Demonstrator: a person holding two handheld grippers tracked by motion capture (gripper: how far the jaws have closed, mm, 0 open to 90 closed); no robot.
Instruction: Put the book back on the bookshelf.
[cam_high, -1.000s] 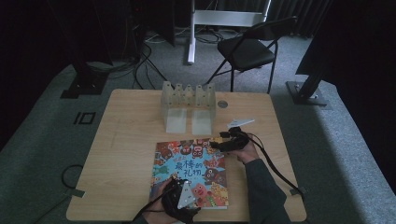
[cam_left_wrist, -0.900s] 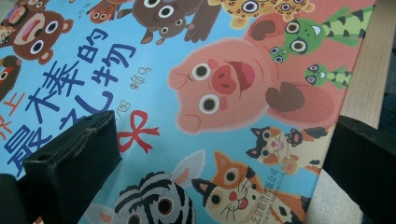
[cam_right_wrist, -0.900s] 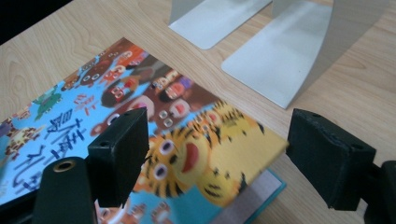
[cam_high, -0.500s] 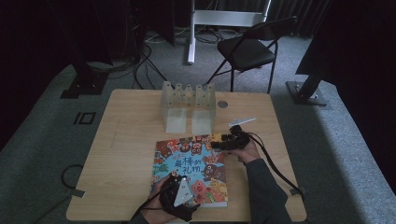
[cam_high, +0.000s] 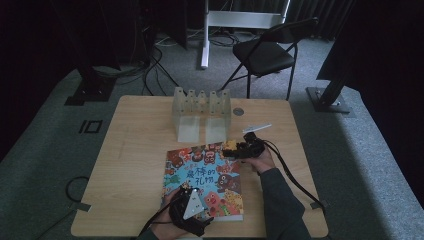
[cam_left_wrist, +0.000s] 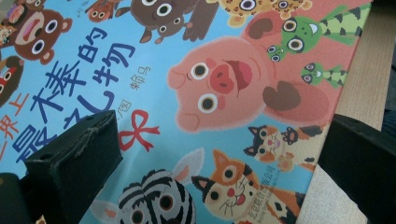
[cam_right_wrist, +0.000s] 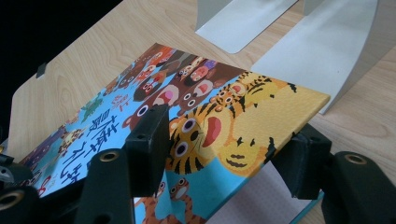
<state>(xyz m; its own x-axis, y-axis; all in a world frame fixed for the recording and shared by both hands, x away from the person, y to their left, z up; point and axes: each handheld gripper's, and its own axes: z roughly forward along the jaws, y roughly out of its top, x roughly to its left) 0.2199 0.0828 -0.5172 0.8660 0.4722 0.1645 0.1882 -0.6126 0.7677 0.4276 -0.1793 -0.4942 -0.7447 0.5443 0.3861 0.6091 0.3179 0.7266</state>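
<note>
Lying flat on the light wooden table (cam_high: 130, 165), nearer the person's edge and right of centre, is a large colourful picture book (cam_high: 205, 180) with cartoon animals and blue Chinese characters on its sky-blue cover. The right gripper (cam_high: 239, 149), held in the person's right hand (cam_high: 260, 160), is at the book's far right corner. In the right gripper view its two black jaws straddle that corner, one above the cover by the tiger drawing and the other at the outer edge, and the cover there is lifted off the pale first page beneath. The jaws have just been closing with the cover between them; whether the pads already press on it I cannot tell. The left gripper (cam_high: 192, 212), with its grey three-cornered plate on top, sits over the book's near edge in the left hand (cam_high: 167, 231). In the left gripper view its jaws stand wide apart, one over the blue title lettering and one beyond the book's side edge above the table, gripping nothing. Behind the book, towards the table's far side, stands a row of pale grey metal bookends (cam_high: 201, 112), just beside the raised corner.
</note>
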